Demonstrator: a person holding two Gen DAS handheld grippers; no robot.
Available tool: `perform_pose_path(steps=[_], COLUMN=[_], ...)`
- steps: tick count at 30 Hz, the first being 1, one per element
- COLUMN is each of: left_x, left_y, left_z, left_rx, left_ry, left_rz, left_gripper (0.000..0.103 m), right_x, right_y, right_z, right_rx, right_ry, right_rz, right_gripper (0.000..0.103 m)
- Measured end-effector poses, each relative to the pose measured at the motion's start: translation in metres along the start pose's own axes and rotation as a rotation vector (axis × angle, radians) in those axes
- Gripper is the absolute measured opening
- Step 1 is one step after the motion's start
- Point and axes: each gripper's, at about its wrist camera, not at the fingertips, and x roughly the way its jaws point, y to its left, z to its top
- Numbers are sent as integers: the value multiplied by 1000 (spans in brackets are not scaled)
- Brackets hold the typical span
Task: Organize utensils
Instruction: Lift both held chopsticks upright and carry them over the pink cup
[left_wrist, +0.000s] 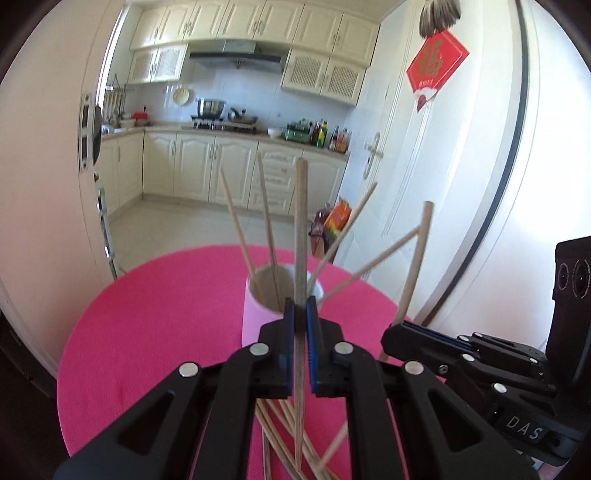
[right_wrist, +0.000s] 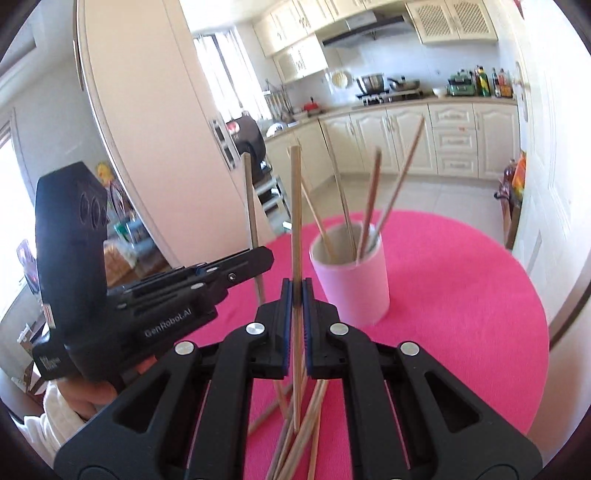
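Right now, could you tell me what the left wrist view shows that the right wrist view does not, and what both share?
Only the left wrist view shows the red paper decoration on the white door. Only the right wrist view shows the person's hand and white sleeve under the left gripper. Both show each gripper shut on one upright chopstick, the right gripper included, the pink cup holding more sticks, loose chopsticks and the pink tablecloth.

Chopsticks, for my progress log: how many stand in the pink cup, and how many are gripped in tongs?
Standing chopsticks in pink cup: 4
Gripped chopsticks, one each in left tongs and right tongs: 2
Total: 6; loose pile on the table partly hidden, uncounted.
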Motion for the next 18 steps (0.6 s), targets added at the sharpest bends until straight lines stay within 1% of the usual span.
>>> perform_pose_path(steps=[6, 10, 13, 16, 18], left_x=[-4, -8, -9, -12, -18], left_y=[-9, -11, -10, -9, -4], left_z=[27, 44, 56, 63, 63], left_rx=[13, 5, -12, -22, -31], left_ry=[-136, -228, -297, -360, -395], left_rz=[15, 29, 36, 52, 48], left_gripper=[6, 6, 6, 6, 6], right_x=[-2, -4, -9, -9, -8], right_y=[4, 6, 9, 10, 12], right_z=[26, 41, 51, 58, 60], right_rx=[-34, -59, -88, -100, -124], right_ry=[-98, -177, -267, -321, -357], right_rz=[-25, -59, -107, -119, -148], right_gripper=[6, 6, 6, 6, 6])
